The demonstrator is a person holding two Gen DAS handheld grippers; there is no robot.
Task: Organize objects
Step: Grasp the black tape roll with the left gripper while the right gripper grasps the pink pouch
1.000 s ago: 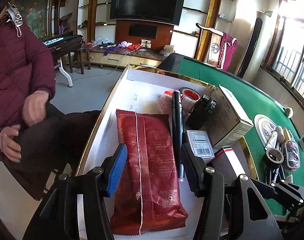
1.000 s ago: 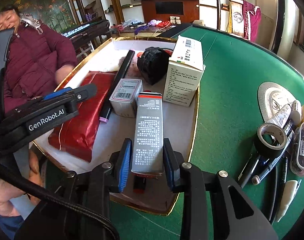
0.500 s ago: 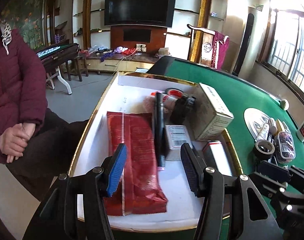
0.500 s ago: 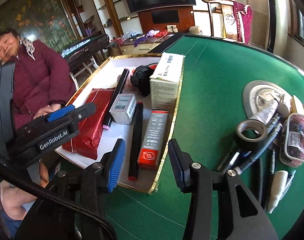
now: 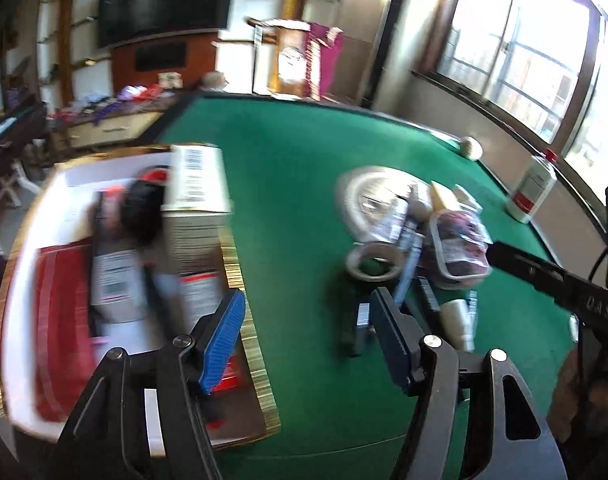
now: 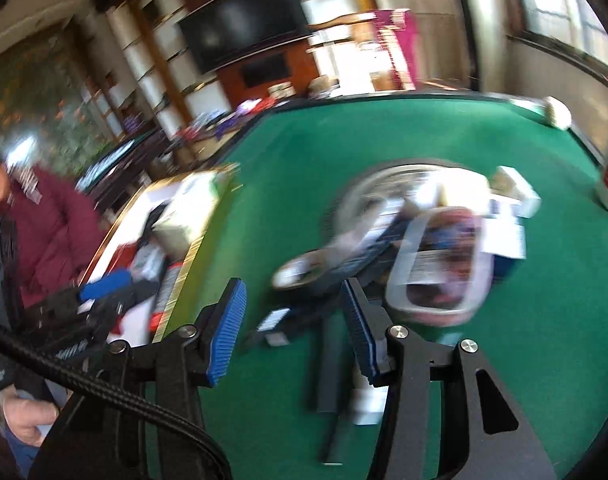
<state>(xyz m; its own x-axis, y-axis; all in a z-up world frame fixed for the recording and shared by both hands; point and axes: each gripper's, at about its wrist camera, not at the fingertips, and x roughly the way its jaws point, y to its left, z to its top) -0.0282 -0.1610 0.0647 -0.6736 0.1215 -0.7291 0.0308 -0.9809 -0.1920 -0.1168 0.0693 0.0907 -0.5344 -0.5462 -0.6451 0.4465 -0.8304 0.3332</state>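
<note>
Both views are motion-blurred. A white, gold-edged tray (image 5: pixel 240 288) on the green table holds a red packet (image 5: pixel 60 320), a tall white box (image 5: pixel 198 200), a small barcoded box (image 5: pixel 114 280) and a grey-red box (image 5: pixel 200 304). My left gripper (image 5: pixel 308 340) is open and empty above the green felt between the tray and a pile of loose items. The pile has a tape roll (image 5: pixel 374 266), a clear plastic case (image 5: pixel 460 252) and pens. My right gripper (image 6: pixel 294 328) is open and empty above the near edge of that pile (image 6: pixel 436 256).
A round grey plate (image 5: pixel 368 196) lies under the pile. A white bottle (image 5: pixel 532 192) and a small ball (image 5: pixel 471 147) stand near the table's far right edge. A person in a maroon jacket (image 6: pixel 44 232) sits left of the tray.
The right gripper opened and let go of the grey-red box, which now lies in the tray. Both grippers have swung right, from the tray toward the pile of loose items.
</note>
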